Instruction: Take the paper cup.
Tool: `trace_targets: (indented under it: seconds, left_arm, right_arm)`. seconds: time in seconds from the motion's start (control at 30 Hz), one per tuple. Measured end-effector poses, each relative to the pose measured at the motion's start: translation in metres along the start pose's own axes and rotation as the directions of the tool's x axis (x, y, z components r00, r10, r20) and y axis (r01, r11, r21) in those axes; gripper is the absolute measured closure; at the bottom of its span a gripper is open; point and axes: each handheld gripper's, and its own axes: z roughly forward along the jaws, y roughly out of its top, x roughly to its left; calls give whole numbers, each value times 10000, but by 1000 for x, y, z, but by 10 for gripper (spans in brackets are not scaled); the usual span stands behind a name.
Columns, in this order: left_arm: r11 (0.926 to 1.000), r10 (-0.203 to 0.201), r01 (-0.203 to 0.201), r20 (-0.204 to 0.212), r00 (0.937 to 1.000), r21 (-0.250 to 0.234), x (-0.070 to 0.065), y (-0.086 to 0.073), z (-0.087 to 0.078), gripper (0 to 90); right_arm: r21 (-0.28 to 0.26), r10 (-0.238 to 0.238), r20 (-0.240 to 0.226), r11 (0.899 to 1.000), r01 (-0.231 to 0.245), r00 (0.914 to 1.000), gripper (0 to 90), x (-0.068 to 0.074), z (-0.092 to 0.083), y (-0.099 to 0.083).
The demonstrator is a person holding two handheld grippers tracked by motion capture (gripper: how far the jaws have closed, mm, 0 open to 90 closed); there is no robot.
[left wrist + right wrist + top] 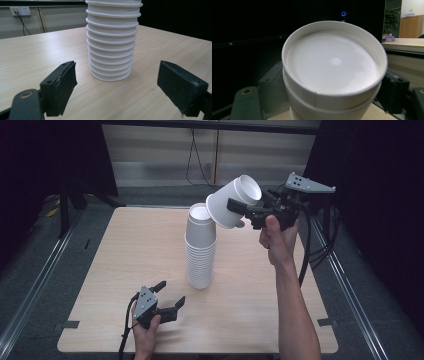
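Our right tongs (240, 209) pinch a white paper cup (233, 201) by its side wall, the black jaws pressing on either flank of it, as the right gripper view (334, 72) shows. We hold it in the air above the far edge of the worktop (125, 265), just beside the top of the cup stack (201, 247) and to its right, not touching it as far as we can tell. The cup lies tilted: its long axis runs slanting from lower left to upper right in the high view, with the flat base up and to the right, away from the stack, and the wider rim end down towards the stack top.

Our left tongs (169, 294) stand spread wide with nothing between them (the jaws frame the foot of the stack from a little way off), low over the near edge of the worktop, aimed at the stack.

The right forearm reaches up from the near right corner, wrist bent, hand (278, 237) gripping the tool from below. The left hand (145, 332) rests near the near edge.
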Motion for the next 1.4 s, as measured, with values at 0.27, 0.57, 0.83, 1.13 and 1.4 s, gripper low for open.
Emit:
trace_targets:
  seconds: [0.27, 0.57, 0.83, 1.13, 1.4]
  left_arm:
    - [10000, 43, -43, 28, 10000, 33, 0, 0, 0, 154]
    - [10000, -5, 5, -44, 10000, -16, 0, 0, 0, 154]
    - [9999, -98, 98, 2, 10000, -29, 2, 0, 0, 156]
    - [9992, -396, 397, 147, 9991, -67, 4, 0, 0, 156]
    - [9972, -737, 723, 824, 9939, 197, 8, 1, 5, 156]
  right_arm:
    - [-68, 2, 92, 10000, -1, 10000, 217, 0, -11, -5]
    - [-95, -31, 157, 9999, 33, 9999, 217, 4, -21, -11]
    - [-7, -23, 305, 10000, 23, 9995, 217, 7, -33, -23]
    - [-68, 39, 189, 10000, -37, 9998, 217, 9, -39, -34]
    - [85, 46, 122, 10000, -47, 9999, 217, 15, -41, -50]
